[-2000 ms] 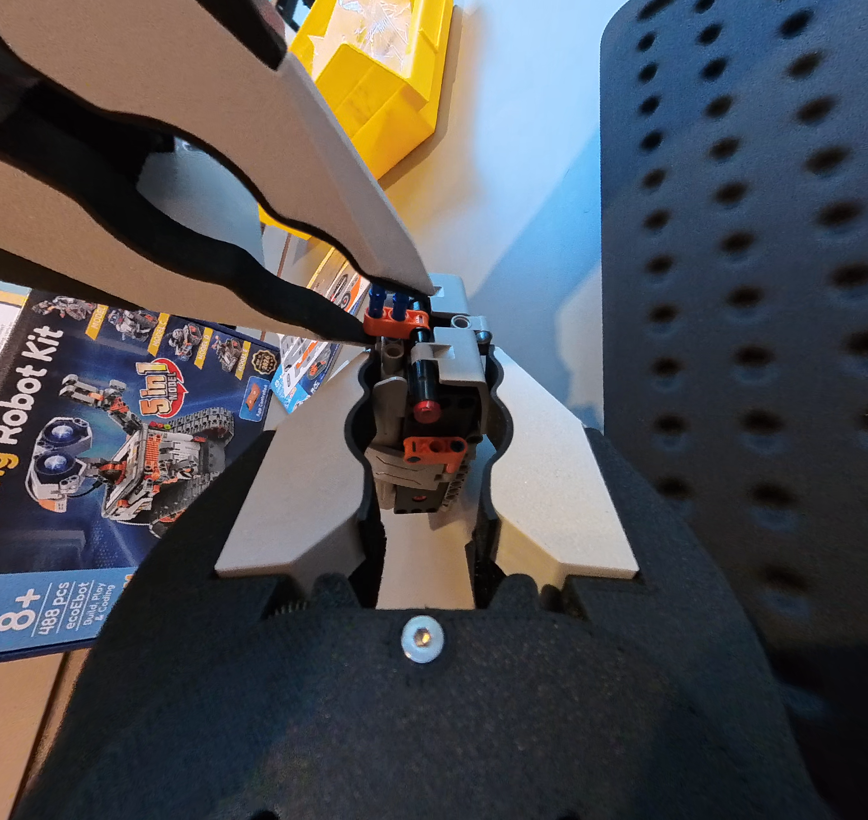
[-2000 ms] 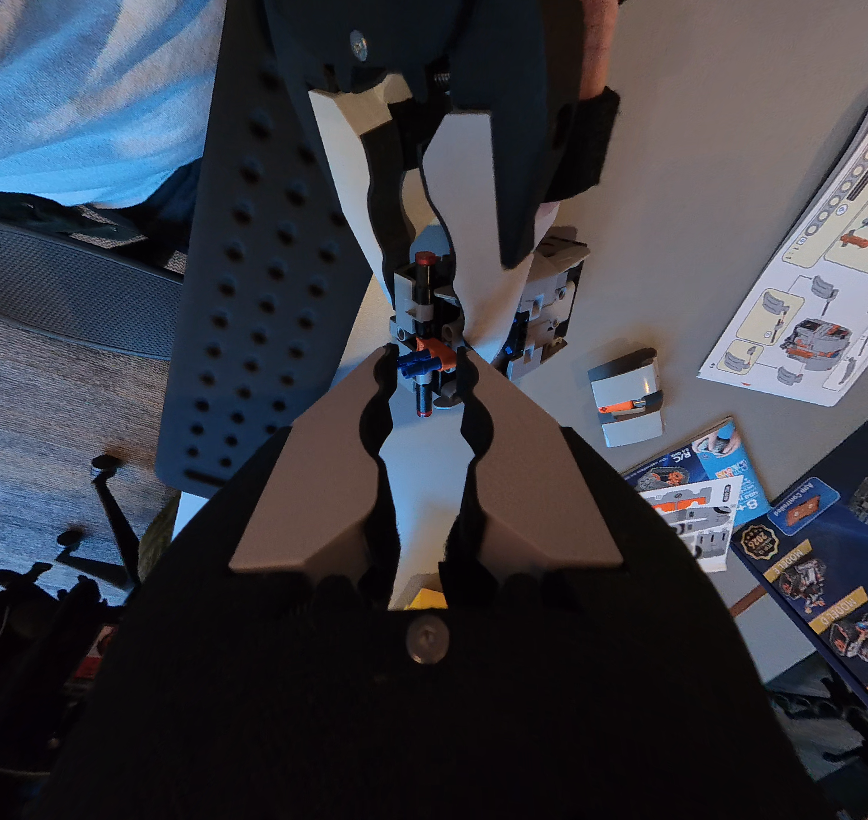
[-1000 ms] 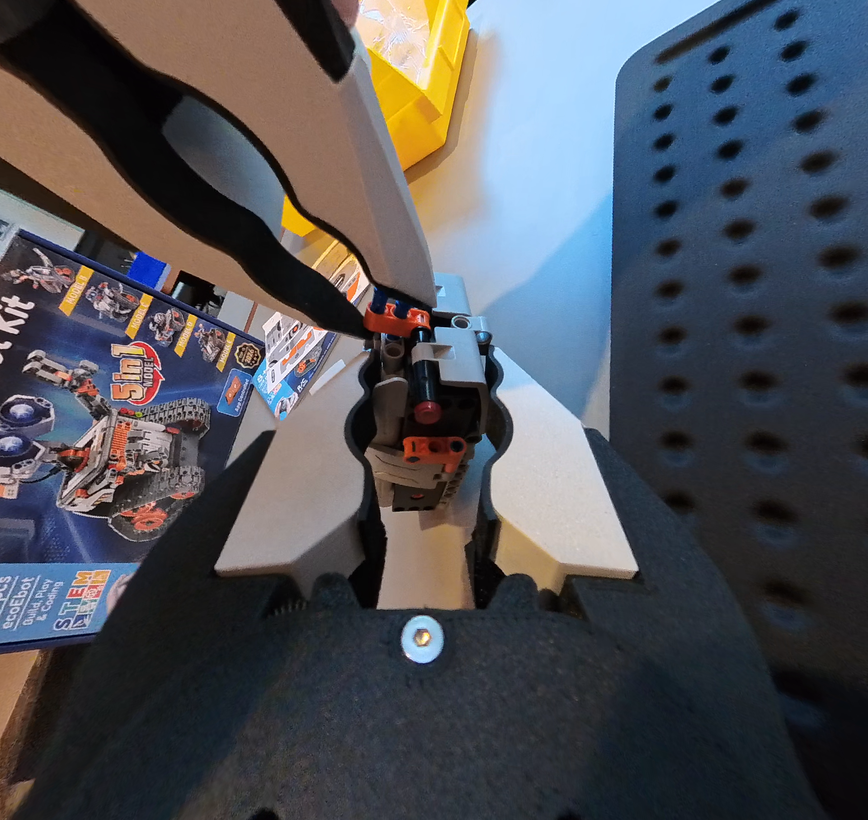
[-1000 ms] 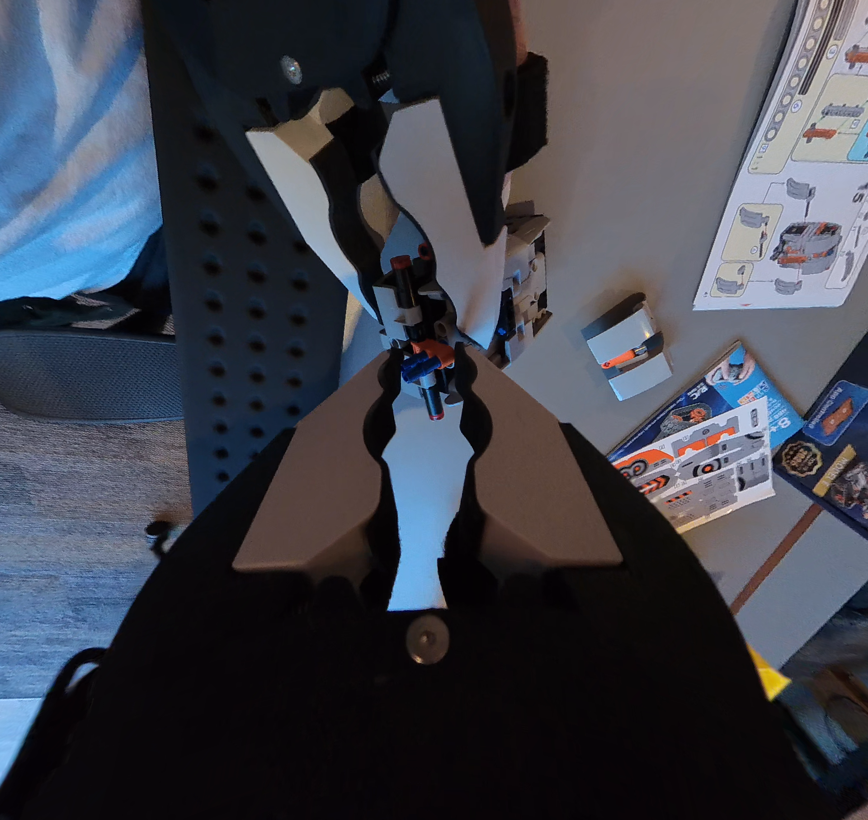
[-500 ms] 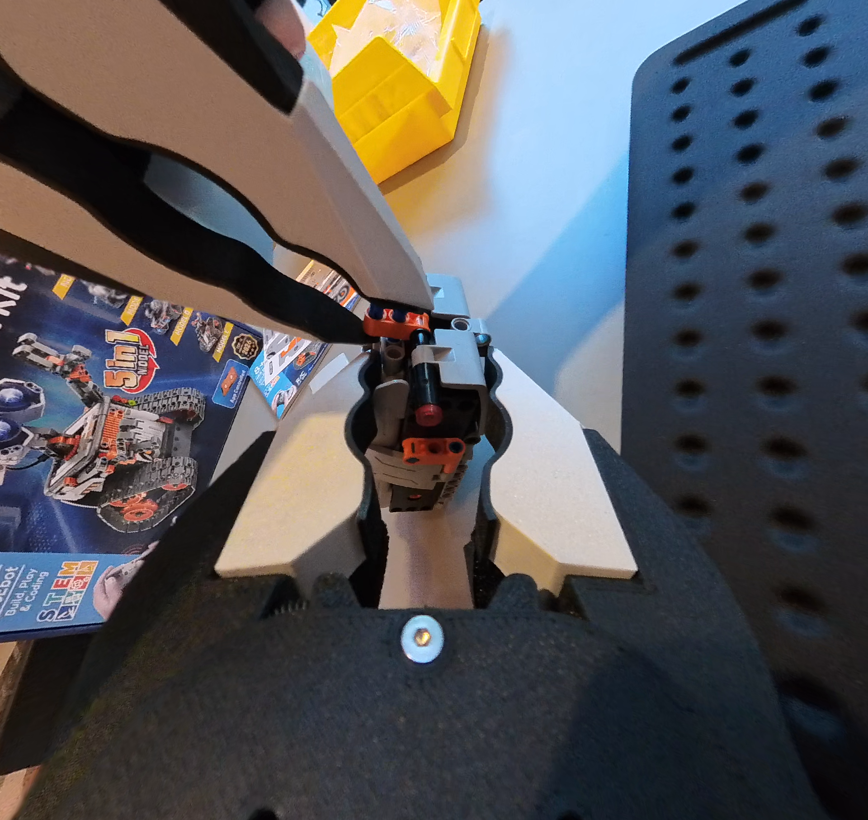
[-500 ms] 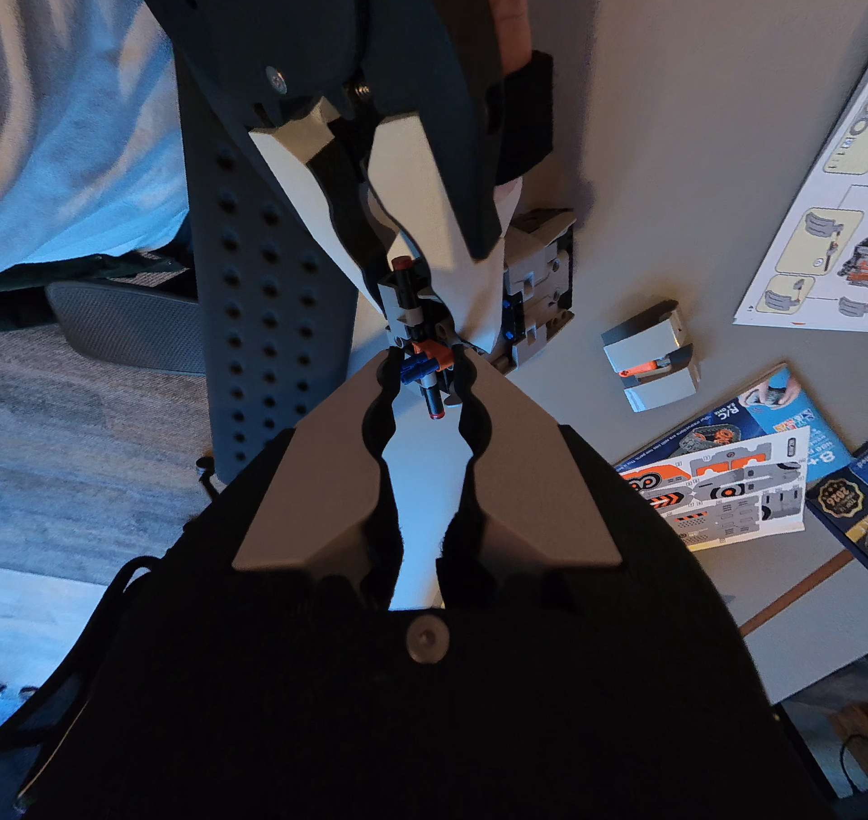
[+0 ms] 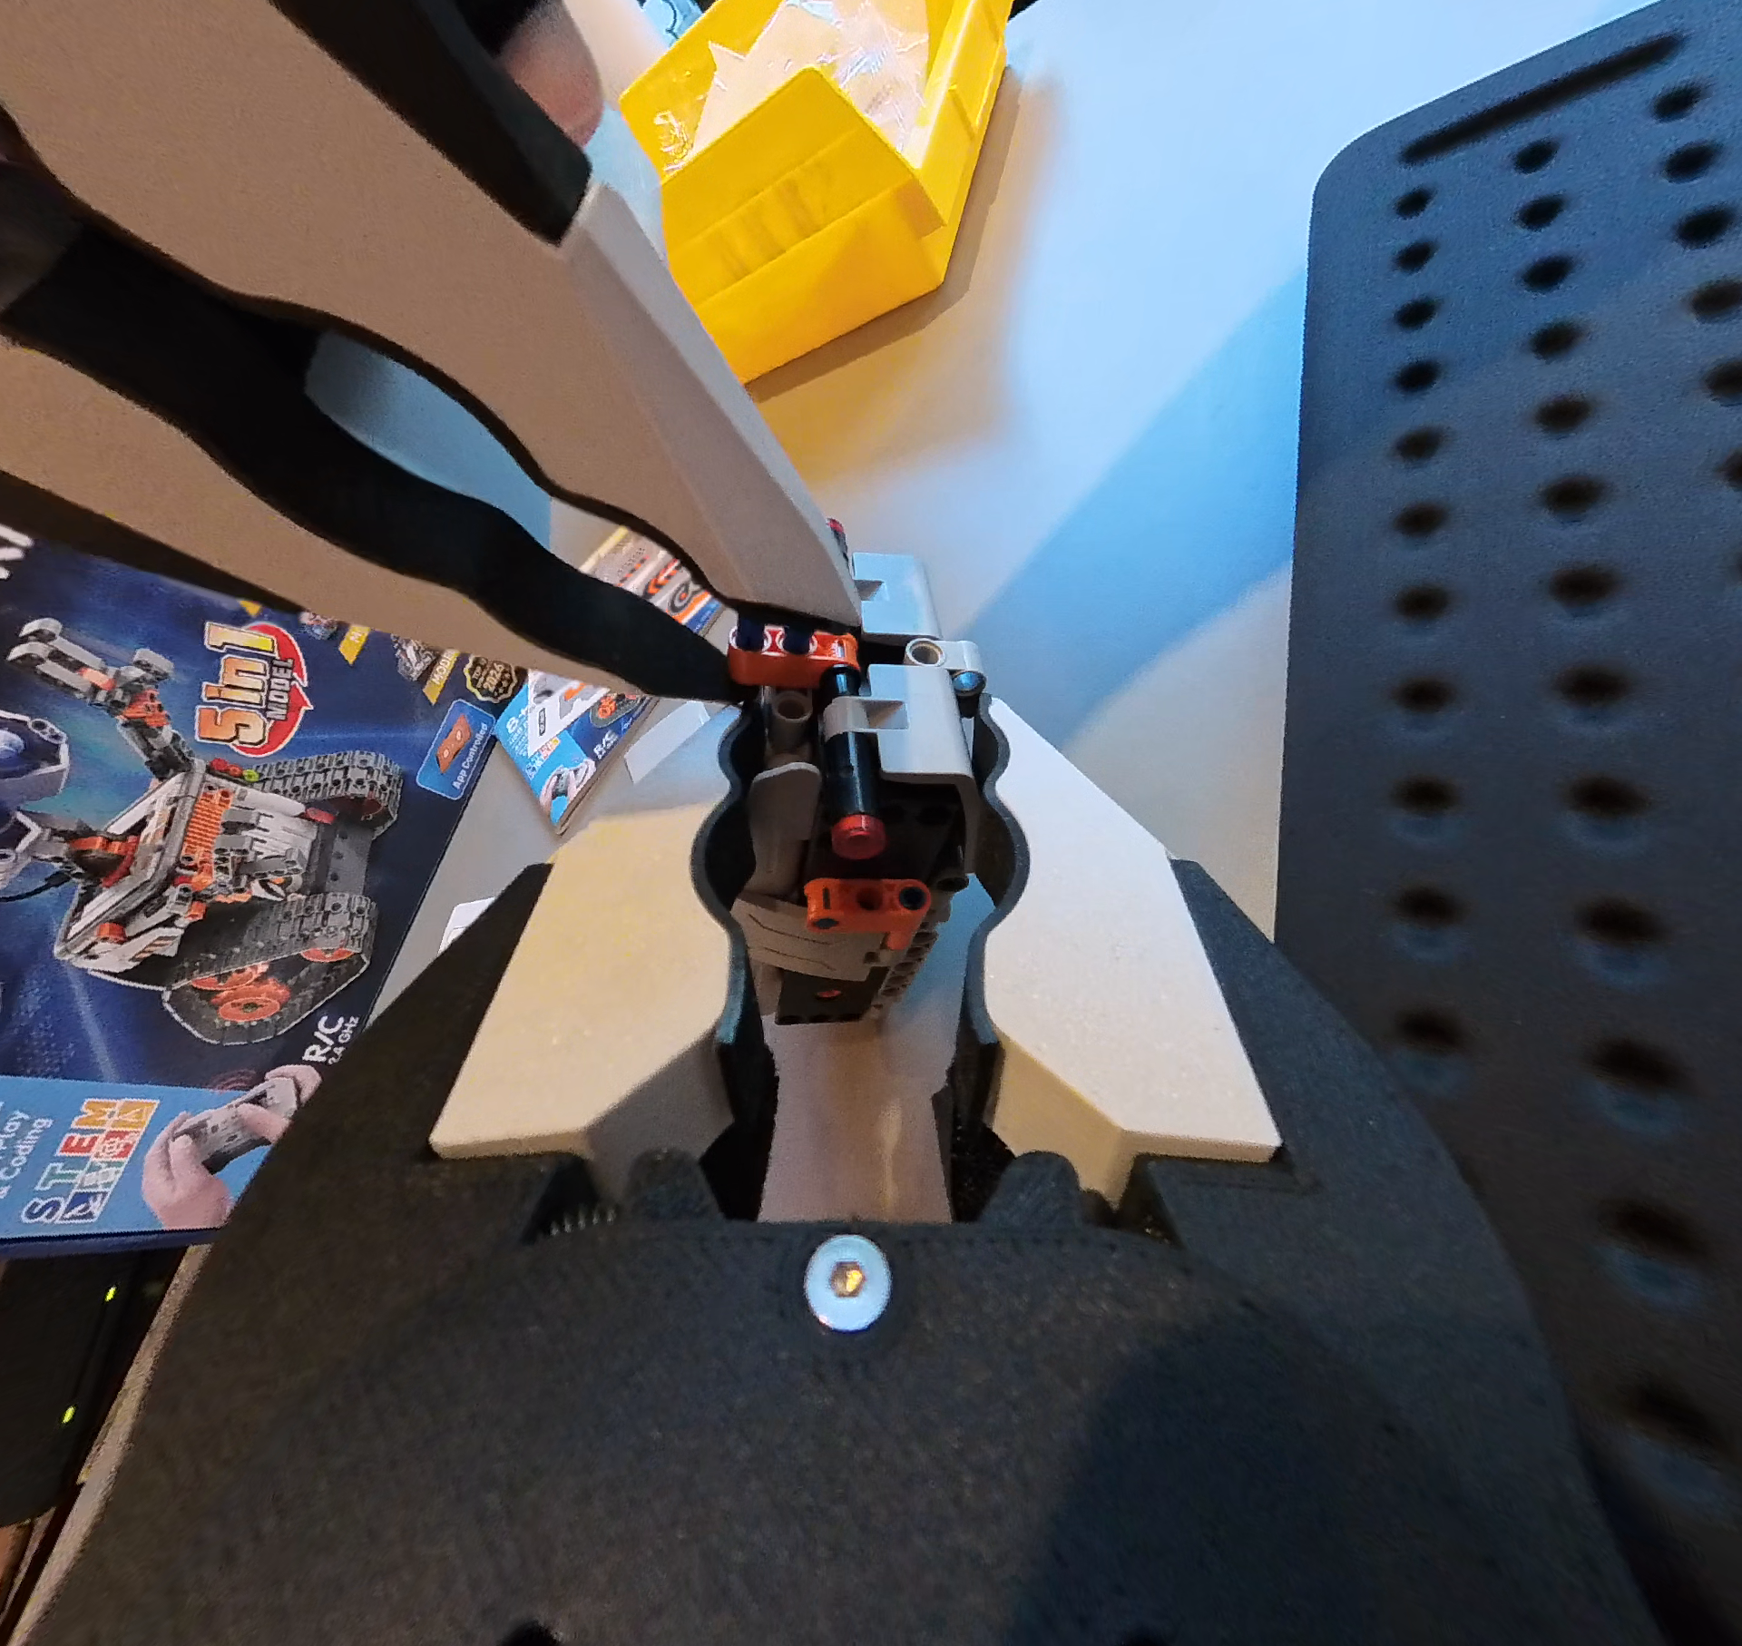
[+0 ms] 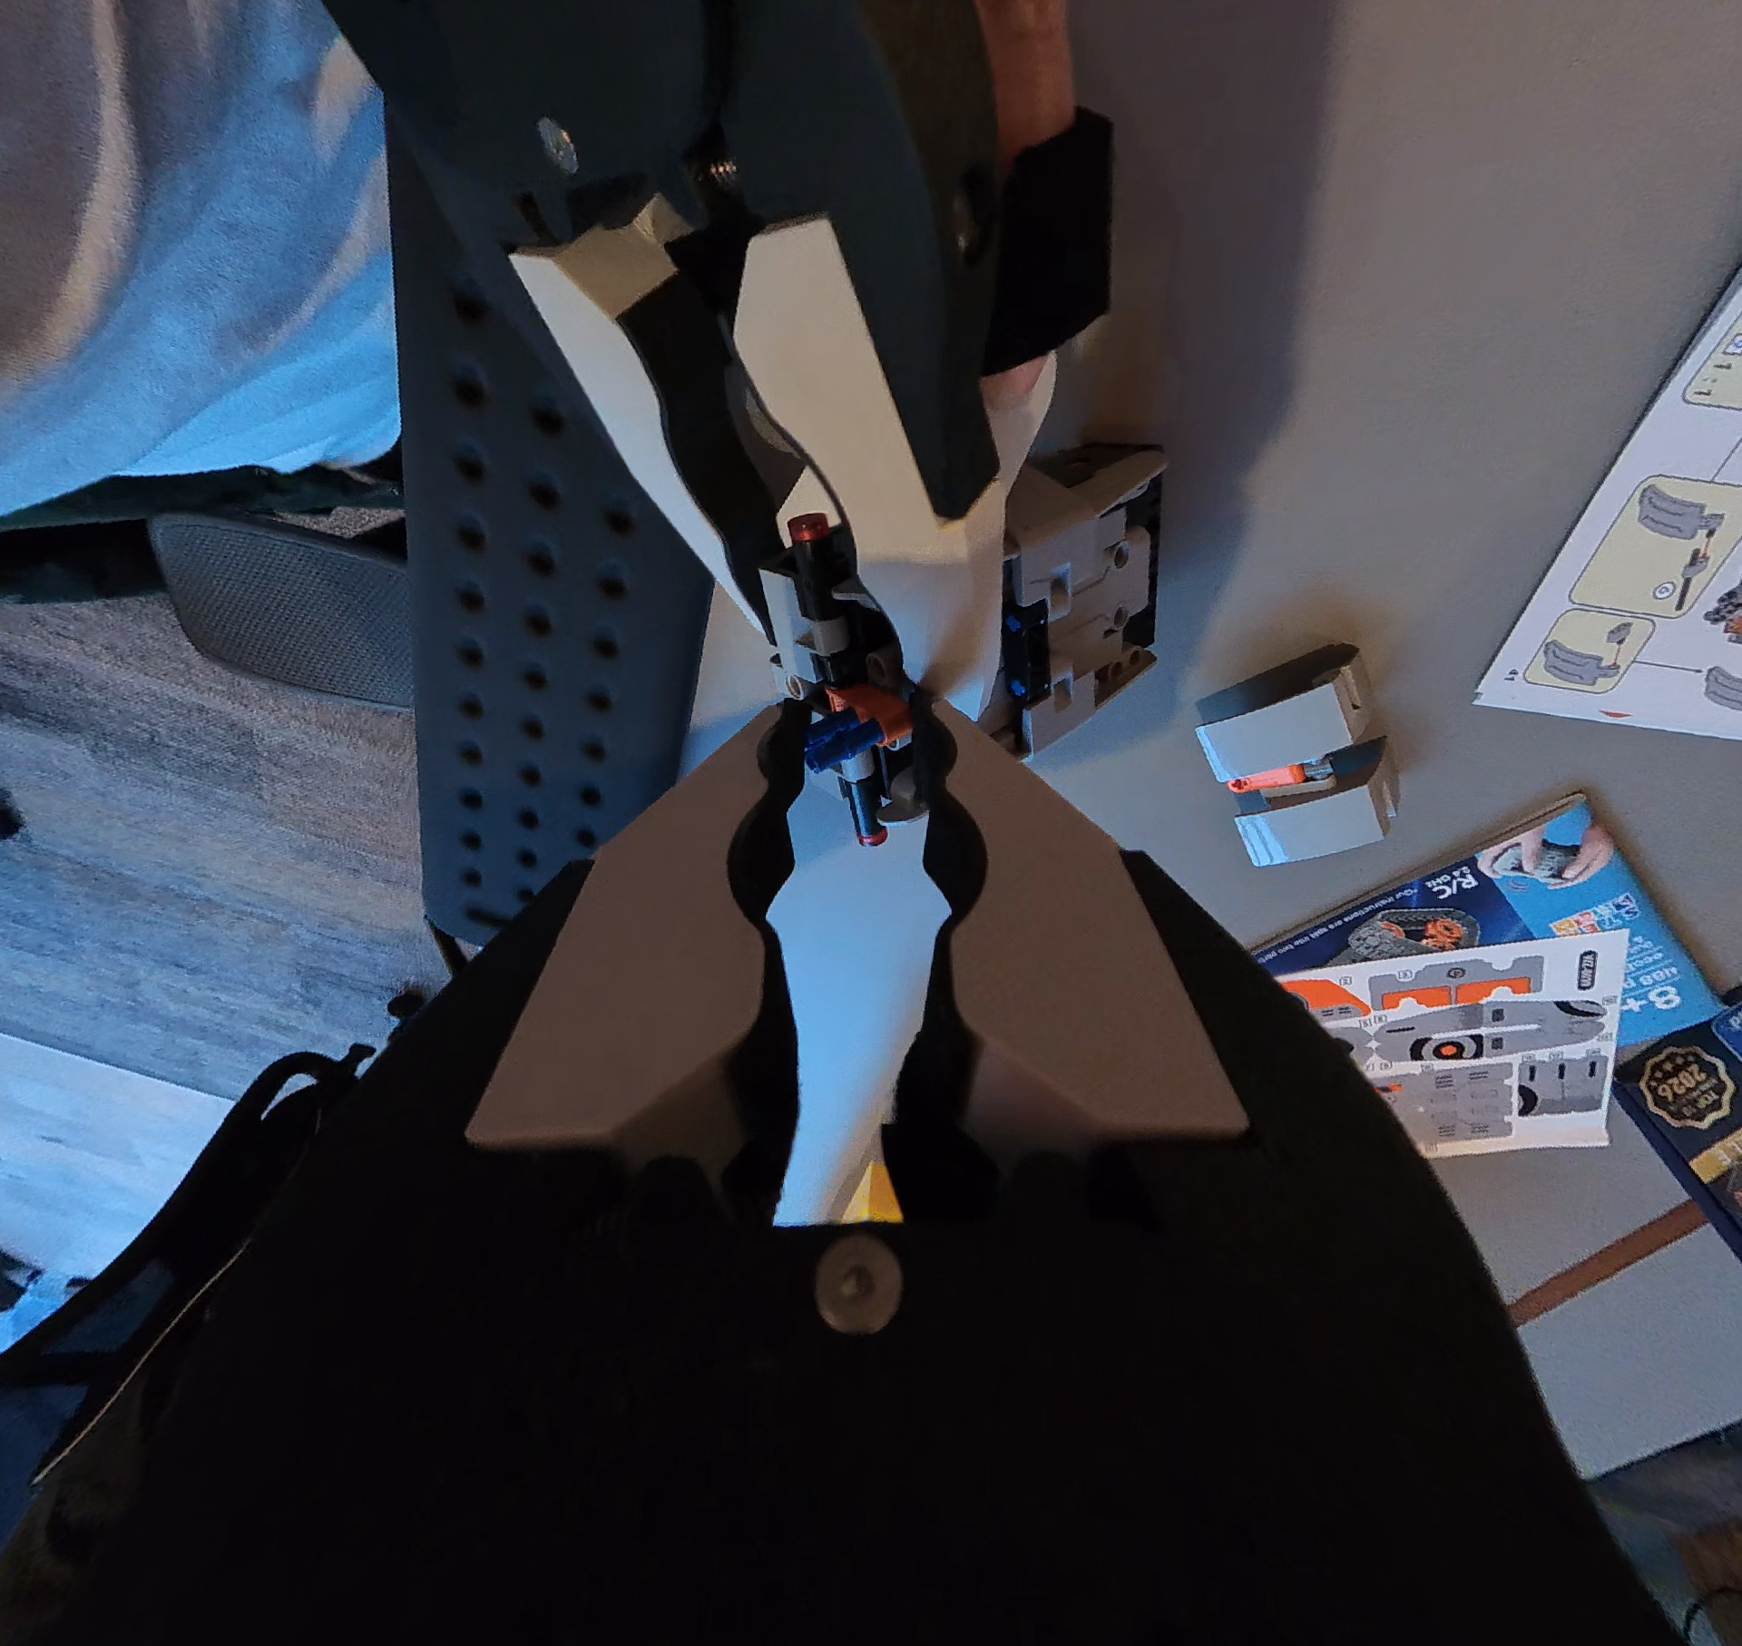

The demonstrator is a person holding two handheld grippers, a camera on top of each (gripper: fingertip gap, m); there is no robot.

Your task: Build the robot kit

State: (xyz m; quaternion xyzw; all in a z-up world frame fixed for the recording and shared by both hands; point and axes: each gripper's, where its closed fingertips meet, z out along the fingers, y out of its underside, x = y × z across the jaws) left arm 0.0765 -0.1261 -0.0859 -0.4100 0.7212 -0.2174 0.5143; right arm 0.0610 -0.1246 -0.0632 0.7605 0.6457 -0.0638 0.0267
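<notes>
My left gripper (image 7: 858, 733) is shut on a small brick assembly (image 7: 905, 733) of grey, black and orange parts with a red-tipped black axle, held above the table. My right gripper (image 7: 792, 649) comes in from the upper left, its tips closed on an orange connector (image 7: 792, 658) with blue pins at the assembly's far end. In the right wrist view, the right gripper (image 8: 853, 715) pinches that orange connector (image 8: 872, 705). The left gripper (image 8: 848, 649) reaches down from above, holding the assembly (image 8: 811, 620).
A yellow bin (image 7: 829, 187) holding clear bags stands at the back. A dark perforated panel (image 7: 1555, 658) runs along one side. On the table lie a blue kit box (image 7: 188, 799), a grey built block (image 8: 1084, 611), a small grey module (image 8: 1301, 752), an instruction sheet (image 8: 1650, 564) and a sticker sheet (image 8: 1470, 1054). Both grippers' tips are close together, under 4 cm apart. The small grey module (image 8: 1301, 752) sits 12 centimetres or so from the ends of my left fingers.
Both grippers keep their grip. The joined grippers and assembly have swung and tilted a little over the table, so the background has shifted in both views.
</notes>
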